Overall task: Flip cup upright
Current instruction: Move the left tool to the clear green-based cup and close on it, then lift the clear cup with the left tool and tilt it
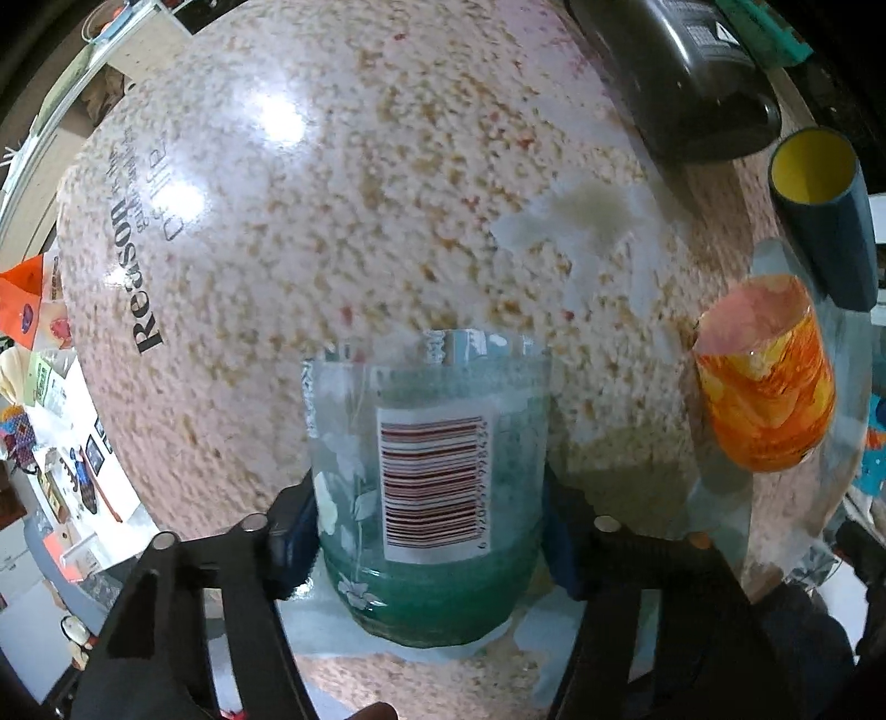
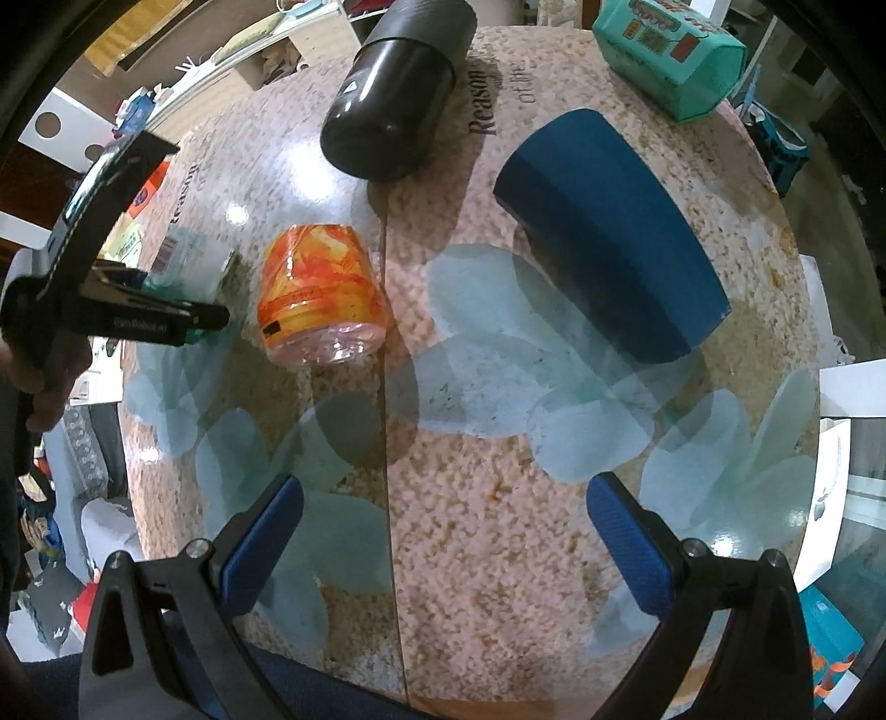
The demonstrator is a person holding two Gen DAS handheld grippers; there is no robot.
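Note:
A clear green-tinted glass cup (image 1: pixel 432 487) with a barcode sticker and white flowers sits between my left gripper's (image 1: pixel 432 531) blue pads, which press on its sides; its thick green base is low and its open rim points away. In the right wrist view the same cup (image 2: pixel 188 255) shows at the far left in the left gripper (image 2: pixel 205 321). An orange swirled glass (image 1: pixel 767 376) stands to the right; in the right wrist view it (image 2: pixel 321 293) looks tilted. A dark blue cup with a yellow inside (image 1: pixel 819 210) lies on its side (image 2: pixel 609 232). My right gripper (image 2: pixel 443 543) is open and empty above the table.
A round speckled table (image 1: pixel 332 166) with pale leaf prints carries a black cylinder (image 2: pixel 398 88) lying at the back and a teal box (image 2: pixel 670 50) at the far right. The table's edge curves close on all sides, with room clutter beyond.

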